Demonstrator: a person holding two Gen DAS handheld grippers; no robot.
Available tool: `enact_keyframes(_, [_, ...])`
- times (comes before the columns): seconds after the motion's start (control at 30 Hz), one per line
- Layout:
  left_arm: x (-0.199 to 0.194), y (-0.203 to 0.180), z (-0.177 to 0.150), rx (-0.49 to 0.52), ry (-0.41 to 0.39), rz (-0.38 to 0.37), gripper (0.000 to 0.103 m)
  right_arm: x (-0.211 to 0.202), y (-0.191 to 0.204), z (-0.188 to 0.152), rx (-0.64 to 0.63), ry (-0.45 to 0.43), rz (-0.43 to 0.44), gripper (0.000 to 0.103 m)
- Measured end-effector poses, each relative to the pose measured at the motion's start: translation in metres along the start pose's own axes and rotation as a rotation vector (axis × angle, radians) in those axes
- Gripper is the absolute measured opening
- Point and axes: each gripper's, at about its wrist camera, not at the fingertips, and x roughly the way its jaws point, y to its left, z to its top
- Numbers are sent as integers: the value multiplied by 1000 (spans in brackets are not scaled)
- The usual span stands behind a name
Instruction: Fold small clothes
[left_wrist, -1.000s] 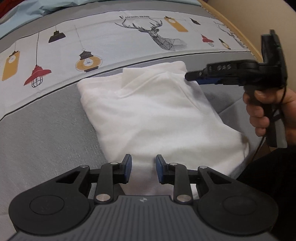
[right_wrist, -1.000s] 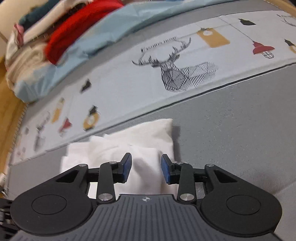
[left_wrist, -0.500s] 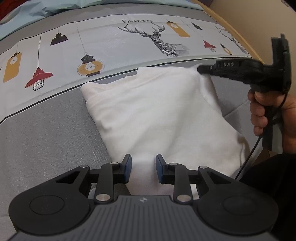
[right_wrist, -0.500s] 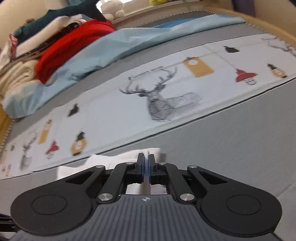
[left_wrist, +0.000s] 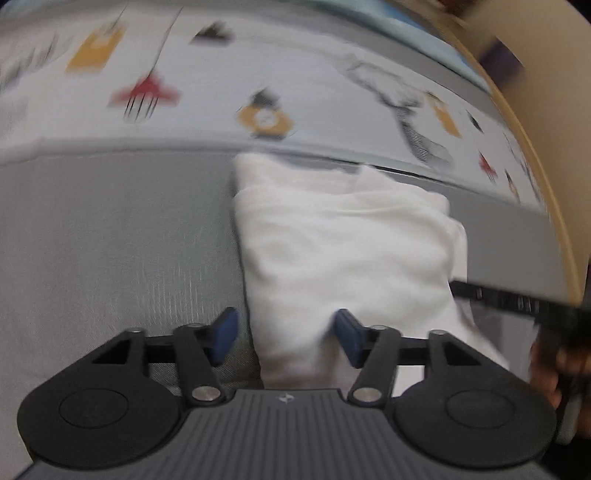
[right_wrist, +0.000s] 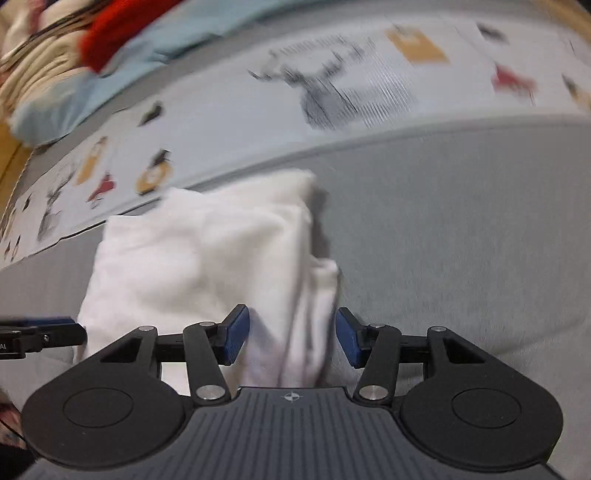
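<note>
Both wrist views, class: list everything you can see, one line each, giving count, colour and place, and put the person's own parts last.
white garment: one, white, folded on the grey band of the bedspread, between both pairs of fingers.
bedspread: one, grey with a pale band printed with lamps and a deer, under the garment.
light blue sheet: one, light blue, beyond the printed band.
pile of clothes: one, red and cream, blurred, far left corner in the right wrist view.
wooden bed edge: one, tan, right side.
left gripper: one, black with blue pads, open, just been opening.
right gripper: one, same colours, open, just been opening.
hand: one, holding the right gripper.
</note>
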Motion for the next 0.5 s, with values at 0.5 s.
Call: enact_keyframes(0.5, [-29, 5, 38, 21, -240, -12, 40, -9, 34, 30, -12, -236, 132, 16])
